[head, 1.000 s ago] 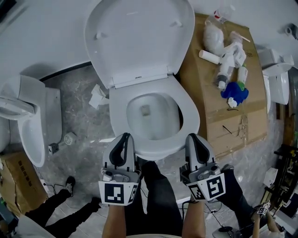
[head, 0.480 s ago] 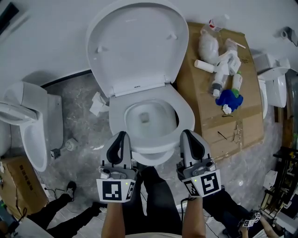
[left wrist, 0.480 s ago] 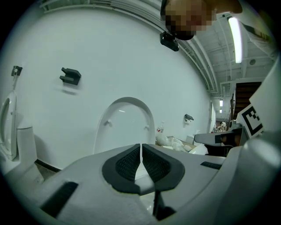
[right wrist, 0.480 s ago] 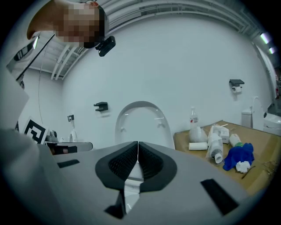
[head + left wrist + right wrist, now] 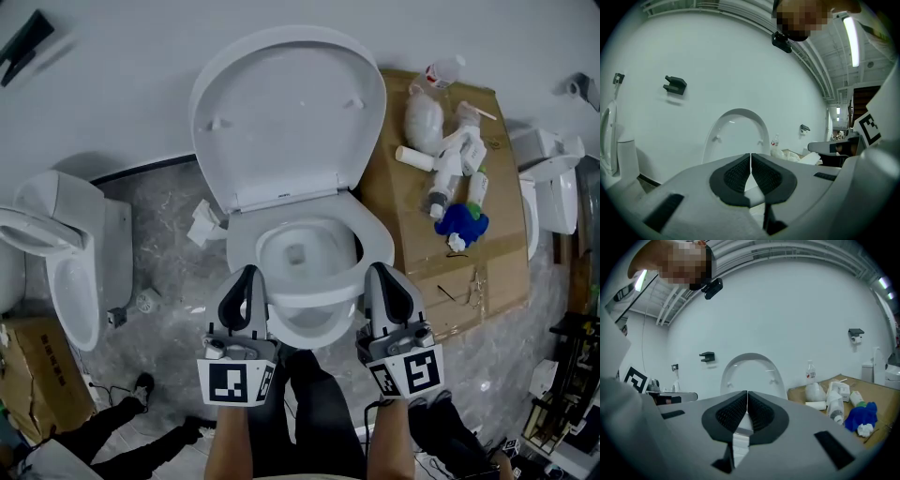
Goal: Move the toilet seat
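Note:
A white toilet stands against the wall with its lid [image 5: 286, 112] upright. The seat ring [image 5: 377, 246] lies over the bowl [image 5: 309, 330], and its front edge looks lifted a little off the rim. My left gripper [image 5: 247, 274] is shut at the ring's front left edge. My right gripper [image 5: 380, 272] is shut at its front right edge. I cannot tell whether either one touches the seat. In the left gripper view the pads [image 5: 750, 159] meet with nothing between them, and the lid [image 5: 738, 136] rises ahead. The right gripper [image 5: 747, 397] view shows the same, with the lid [image 5: 750, 373] beyond.
Flattened cardboard [image 5: 487, 272] right of the toilet carries bottles [image 5: 450, 159] and a blue object [image 5: 462, 223]. Another toilet [image 5: 66, 262] stands at the left and a third [image 5: 553, 187] at the right. Crumpled paper [image 5: 202, 225] lies by the base. My legs [image 5: 309, 403] are below.
Both grippers, still shut, have moved up and forward along the front of the bowl. The seat's front edge now shows more of the bowl below it.

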